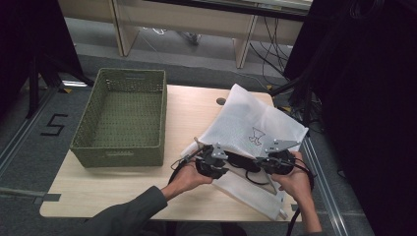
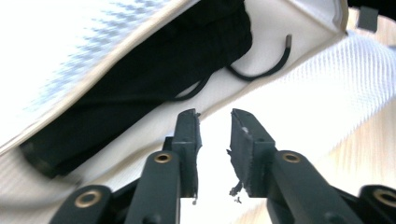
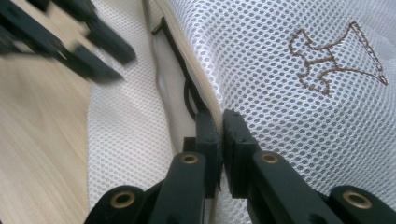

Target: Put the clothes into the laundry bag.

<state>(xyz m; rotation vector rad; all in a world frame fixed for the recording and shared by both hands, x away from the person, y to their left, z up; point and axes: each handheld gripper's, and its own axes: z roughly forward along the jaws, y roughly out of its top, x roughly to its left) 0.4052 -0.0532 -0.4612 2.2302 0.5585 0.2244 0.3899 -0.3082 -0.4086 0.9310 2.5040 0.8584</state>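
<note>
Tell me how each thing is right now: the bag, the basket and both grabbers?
White mesh bag: mouth held open, something black inside.
Green basket: upright, looks empty.
Left gripper: jaws open, at the bag's mouth.
Right gripper: pinching the bag's upper edge.

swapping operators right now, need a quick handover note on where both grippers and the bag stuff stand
Right gripper: shut on the upper edge of the white mesh bag, holding its mouth open.
Left gripper: open, holding nothing, at the bag mouth.
Black garment: partly inside the bag, its cord lying at the opening.
Green basket: at the table's left, nothing seen in it.
Done: garment mostly in.
Left: probably tuck in the rest and close the bag.
</note>
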